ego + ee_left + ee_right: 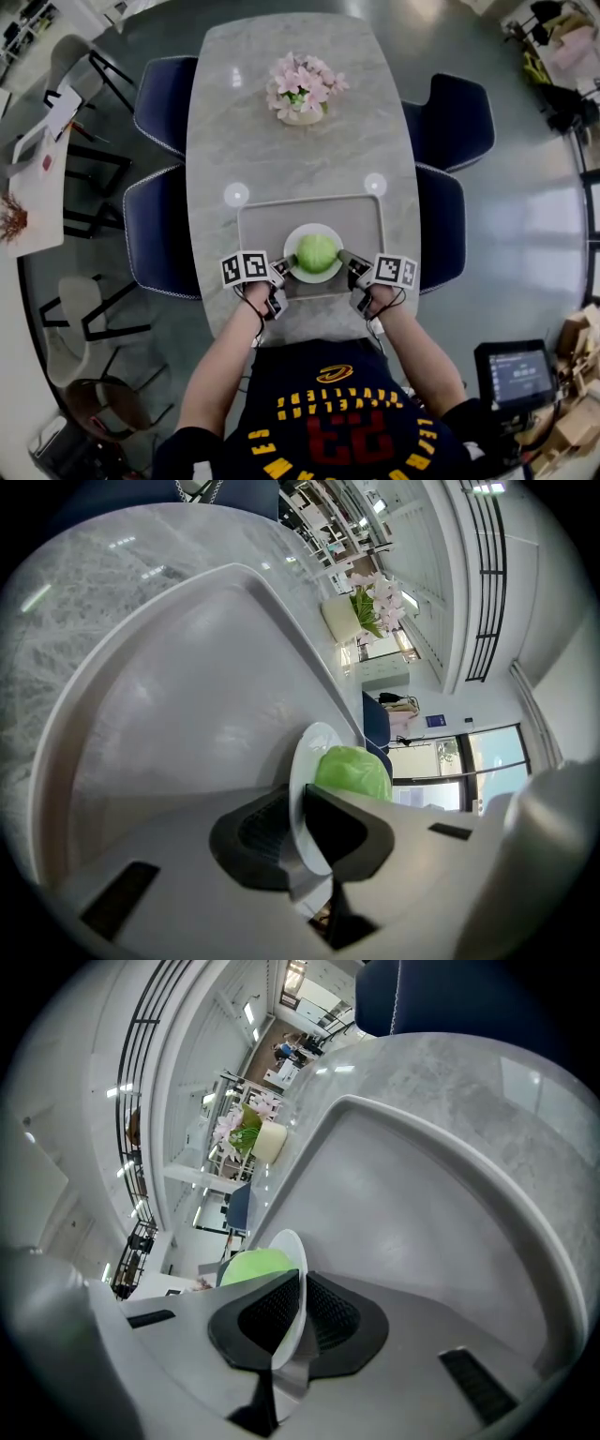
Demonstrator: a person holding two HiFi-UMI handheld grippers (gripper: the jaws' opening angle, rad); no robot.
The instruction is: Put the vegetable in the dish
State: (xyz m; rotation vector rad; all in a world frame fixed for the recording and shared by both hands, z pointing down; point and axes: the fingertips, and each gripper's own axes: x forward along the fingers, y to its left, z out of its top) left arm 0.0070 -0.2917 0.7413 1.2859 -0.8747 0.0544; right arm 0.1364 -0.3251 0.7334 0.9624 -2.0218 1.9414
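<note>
A large red number (345, 439) is printed on the dark shirt (309, 394) and is seen upside down; it appears to be 23. Rows of yellow lettering (342, 403) are set around it, too small and distorted to be read with certainty. Square black-and-white markers (245, 267) are carried on the cube of the left gripper (280, 269) and on that of the right gripper (351, 262); no letters or digits can be read in them. Figures are shown on a small screen (518, 370), but they cannot be made out. A blue wall sign (435, 721) is likewise illegible.
</note>
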